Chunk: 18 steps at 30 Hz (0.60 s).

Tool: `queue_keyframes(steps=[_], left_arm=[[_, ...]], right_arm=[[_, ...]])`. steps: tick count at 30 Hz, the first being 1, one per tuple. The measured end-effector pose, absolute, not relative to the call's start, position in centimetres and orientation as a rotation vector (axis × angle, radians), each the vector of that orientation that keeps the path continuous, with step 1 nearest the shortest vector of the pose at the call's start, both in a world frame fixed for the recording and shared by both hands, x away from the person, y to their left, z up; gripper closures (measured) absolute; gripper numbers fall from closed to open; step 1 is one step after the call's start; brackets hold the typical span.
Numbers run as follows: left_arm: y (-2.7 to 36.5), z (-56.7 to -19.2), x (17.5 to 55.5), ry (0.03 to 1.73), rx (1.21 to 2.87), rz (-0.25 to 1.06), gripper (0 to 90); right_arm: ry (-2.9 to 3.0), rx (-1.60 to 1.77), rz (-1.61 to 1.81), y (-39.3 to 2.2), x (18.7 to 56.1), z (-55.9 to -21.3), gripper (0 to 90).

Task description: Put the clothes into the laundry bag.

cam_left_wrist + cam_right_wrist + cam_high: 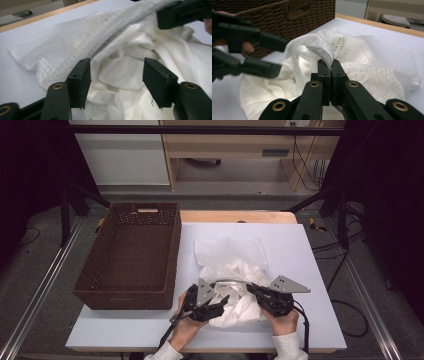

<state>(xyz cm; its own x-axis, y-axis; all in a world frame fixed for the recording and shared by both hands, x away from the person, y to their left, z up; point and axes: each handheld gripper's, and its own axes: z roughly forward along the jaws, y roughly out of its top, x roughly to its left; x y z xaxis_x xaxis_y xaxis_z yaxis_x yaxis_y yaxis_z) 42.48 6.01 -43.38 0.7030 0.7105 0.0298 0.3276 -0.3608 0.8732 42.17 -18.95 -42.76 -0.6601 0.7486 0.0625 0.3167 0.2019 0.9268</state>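
Two tools worked on one white mesh bag with one white cloth partly inside it, both lying on the table to the right of one empty wicker basket. The right tool was clamped on the bag's rim, its jaws pressed together on the thin mesh edge and holding the mouth lifted. The left tool had its jaws apart and gripped nothing; in the left gripper view the cloth lay just beyond and between the open pads, not pressed by them. The relation that mattered was this: the bag's mouth faced the person, its long axis ran away from the person toward the table's far edge, and the cloth bulged out of the mouth directly ahead of the left tool, which was therefore the nearer free one. By that layout, the next move probably called for the left tool to close on the loose cloth and push it along the bag's axis, deeper under the rim held by the right tool. Counted: two tools, one bag, one cloth, one basket.
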Motion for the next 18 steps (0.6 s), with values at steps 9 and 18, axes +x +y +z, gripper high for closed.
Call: queue_keyframes(steps=[9,18], left_arm=[[4.7,-44.5,44.0,0.779,2.028,0.491,70.3],[2.6,-44.2,43.0,0.696,2.063,0.474,80.3]], right_arm=[[2.084,0.995,1.45,-19.0,42.3,-42.8,88.7],[2.078,0.99,1.463,-18.9,42.3,-42.8,88.7]])
